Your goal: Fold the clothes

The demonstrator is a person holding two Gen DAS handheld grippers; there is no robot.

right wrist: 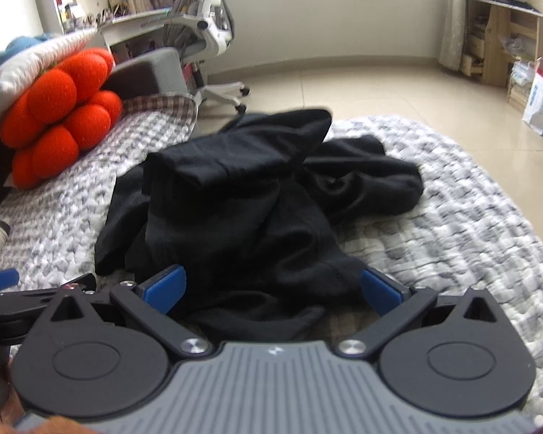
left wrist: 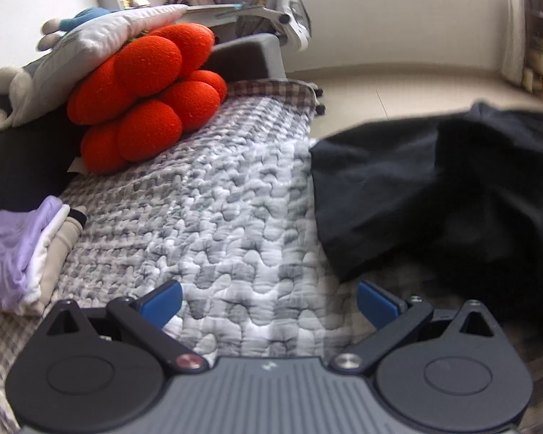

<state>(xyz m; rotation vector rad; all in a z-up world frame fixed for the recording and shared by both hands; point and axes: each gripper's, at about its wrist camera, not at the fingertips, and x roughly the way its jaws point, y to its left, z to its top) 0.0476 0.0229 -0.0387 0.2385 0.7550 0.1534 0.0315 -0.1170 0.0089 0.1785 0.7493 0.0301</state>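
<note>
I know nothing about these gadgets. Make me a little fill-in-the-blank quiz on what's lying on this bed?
1. The crumpled garment in front of the right tool is ____ in colour.
2. The bumpy plush cushion near the head of the bed is ____.
3. On the small folded stack by the left tool, the top piece is ____.
4. Both tools' blue pads stand ____, gripping nothing.

Missing words: black; red; purple; apart

Your left wrist camera sits low over the quilt (left wrist: 235, 188), facing the far wall, the black garment (left wrist: 434, 195) at its right. Your right wrist camera looks the same way, close behind that garment (right wrist: 242, 209). Both share the red cushion (left wrist: 144, 101) (right wrist: 58, 115) far left.
</note>
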